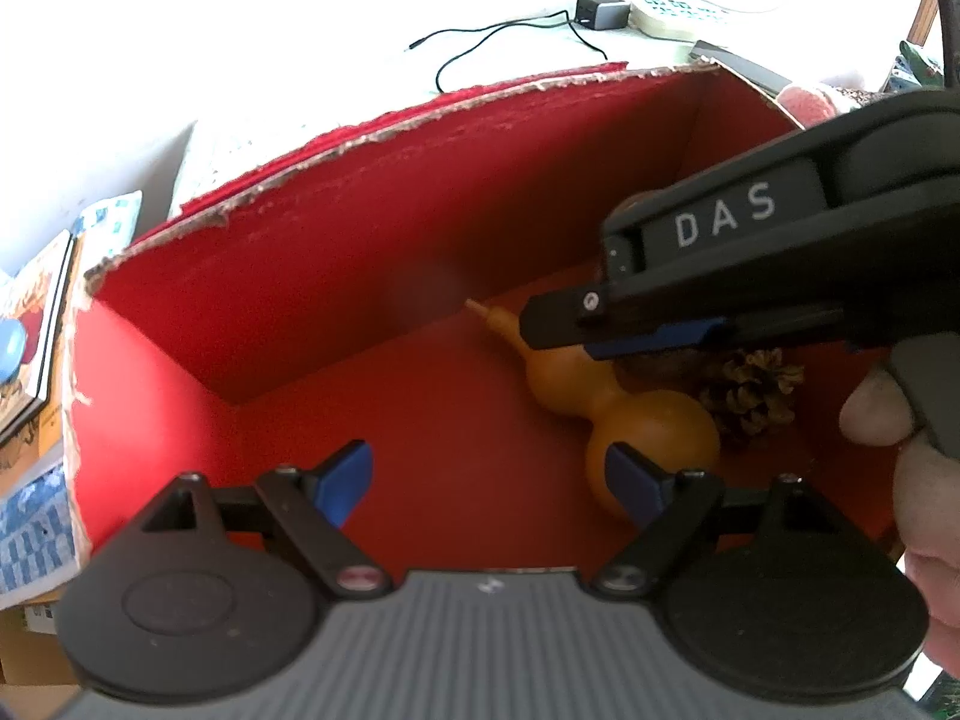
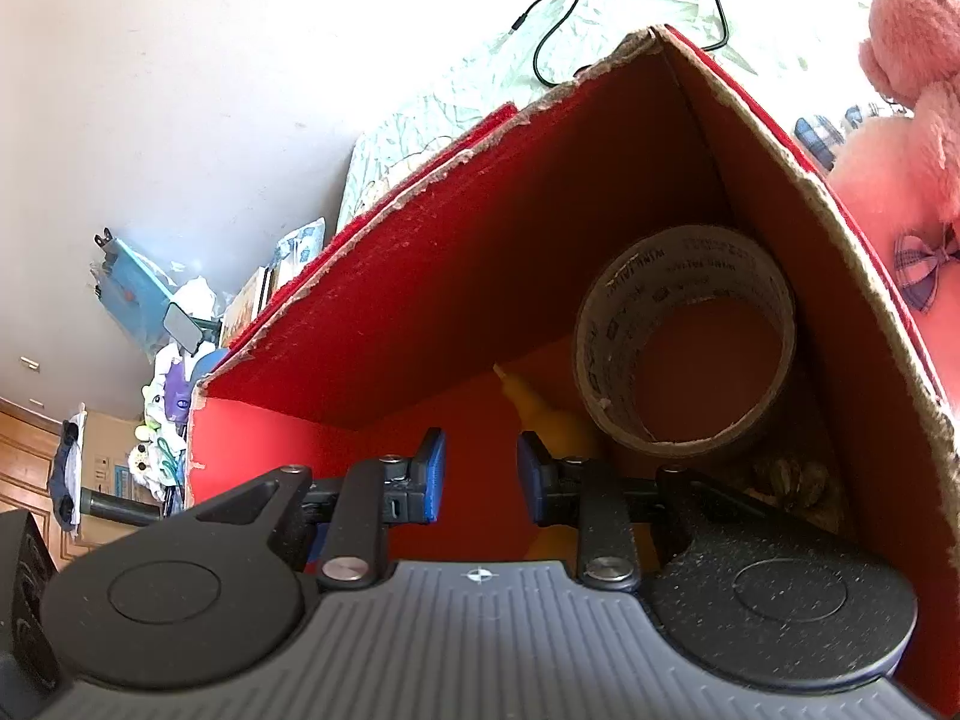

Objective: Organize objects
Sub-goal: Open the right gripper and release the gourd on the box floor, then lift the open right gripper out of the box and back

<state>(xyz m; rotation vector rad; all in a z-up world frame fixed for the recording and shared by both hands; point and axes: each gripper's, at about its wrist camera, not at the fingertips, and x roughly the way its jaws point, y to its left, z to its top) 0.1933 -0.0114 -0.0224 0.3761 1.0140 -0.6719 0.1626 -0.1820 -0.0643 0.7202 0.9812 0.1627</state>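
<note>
While both tools are held over the red box [image 1: 336, 252], the left gripper [image 1: 489, 483] is spread wide with nothing gripped, and the right gripper [image 2: 480, 483] is parted narrowly, also empty. A gourd [image 1: 624, 414] is laid on the box floor, a pine cone [image 1: 750, 390] just beside it. A tape roll [image 2: 684, 348] is seen leaning in the far corner. Open floor is left on the left side, under torn rims.

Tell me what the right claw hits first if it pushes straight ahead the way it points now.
Most likely the yellow gourd, lying just past the right claw on the floor of the red box. The open jaws hold nothing. The tape roll sits off to the right; depth is hard to judge.
</note>
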